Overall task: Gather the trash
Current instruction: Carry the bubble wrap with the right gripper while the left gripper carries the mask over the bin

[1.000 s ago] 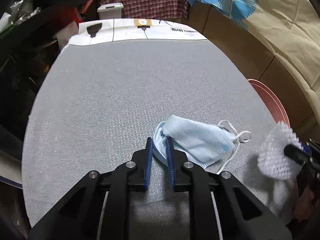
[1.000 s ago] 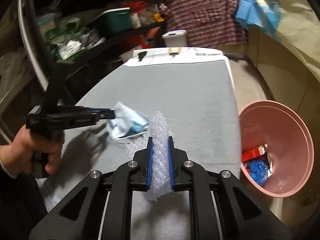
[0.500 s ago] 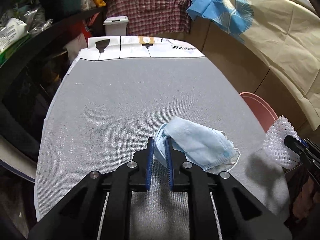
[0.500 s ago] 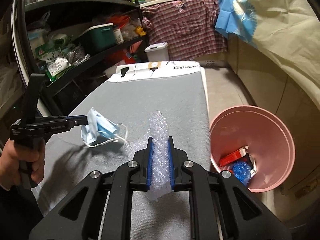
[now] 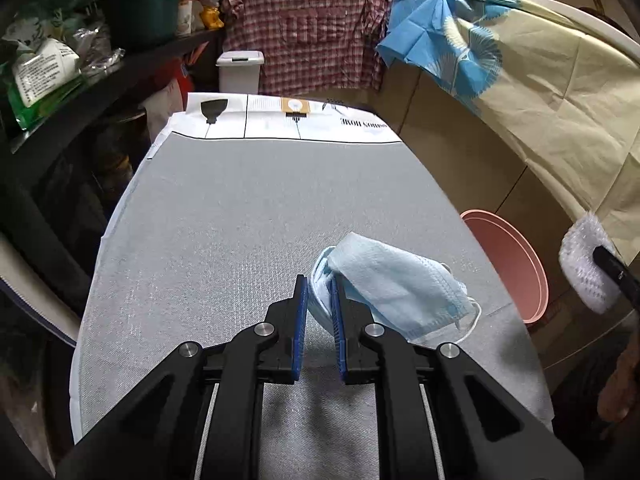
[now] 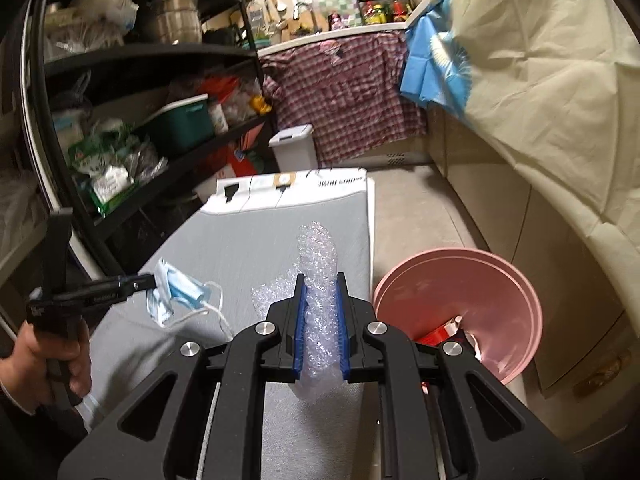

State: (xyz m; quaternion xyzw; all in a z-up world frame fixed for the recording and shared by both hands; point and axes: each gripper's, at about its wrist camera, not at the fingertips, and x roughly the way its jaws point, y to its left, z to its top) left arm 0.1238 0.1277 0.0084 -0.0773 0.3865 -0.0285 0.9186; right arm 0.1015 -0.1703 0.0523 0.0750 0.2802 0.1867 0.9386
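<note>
My left gripper is shut on a light blue face mask and holds it above the grey board; the mask's ear loops dangle. In the right wrist view the left gripper holds the mask at the left. My right gripper is shut on a wad of clear bubble wrap, lifted above the board's right side. The bubble wrap also shows in the left wrist view. A pink bin stands on the floor to the right of the board, with red and white trash inside.
The grey board has a white printed end at the far side. A black shelf rack full of goods stands on the left. A small white lidded bin and a plaid shirt are beyond. A draped cream cloth covers the right.
Both grippers have risen from the board with their loads. The mask now hangs free in the air. The right gripper has moved closer to the pink bin.
</note>
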